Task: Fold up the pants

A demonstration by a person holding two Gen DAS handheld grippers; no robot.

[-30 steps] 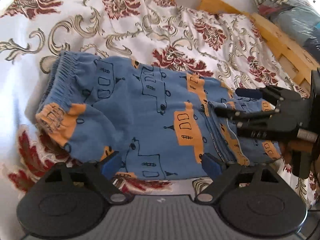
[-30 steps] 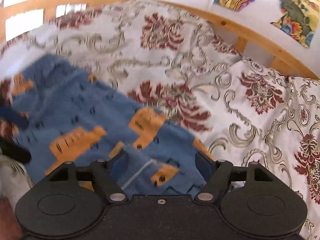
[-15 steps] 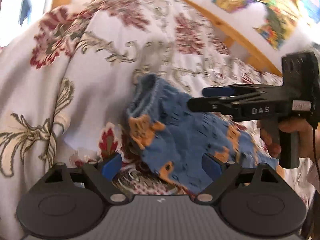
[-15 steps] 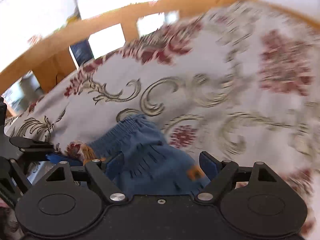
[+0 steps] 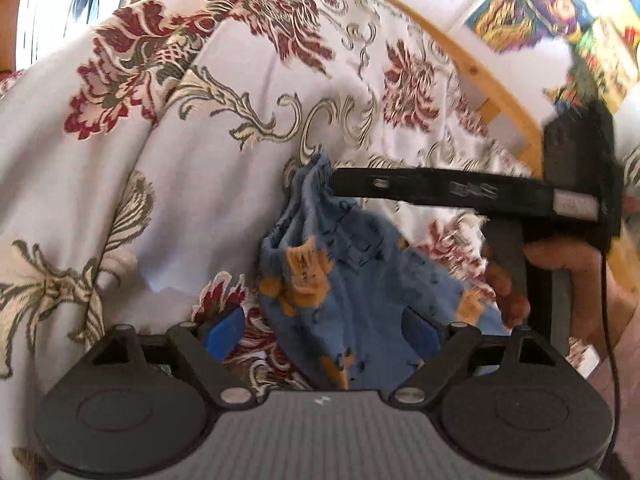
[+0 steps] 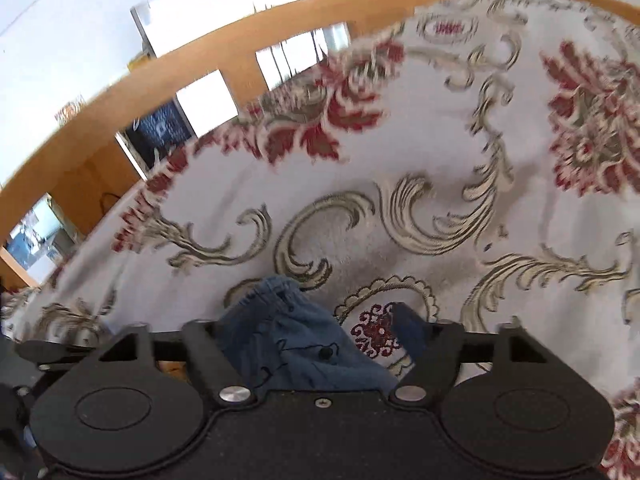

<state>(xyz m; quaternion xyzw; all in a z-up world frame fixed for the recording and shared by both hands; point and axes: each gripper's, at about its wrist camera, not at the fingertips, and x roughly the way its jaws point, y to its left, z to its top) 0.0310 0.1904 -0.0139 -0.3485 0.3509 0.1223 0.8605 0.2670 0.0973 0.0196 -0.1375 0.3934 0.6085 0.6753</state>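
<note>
Pants (image 5: 340,280) were flat on the floral bedspread (image 5: 160,160) 1 second ago; now they dangle, waistband pinched in your right gripper (image 5: 334,182). Left gripper (image 5: 320,328) gapes wide, empty, so refolding awaits.

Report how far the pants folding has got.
Done: hard to confirm; the blue pants look bunched, not a flat finished fold. In hand: the right gripper has its tip at the pants' elastic edge, lifting it off the floral bedspread, though its grip is not clear. The left gripper is open, with cloth between its fingers. Left: laying the pants flat and squaring the fold.
</note>
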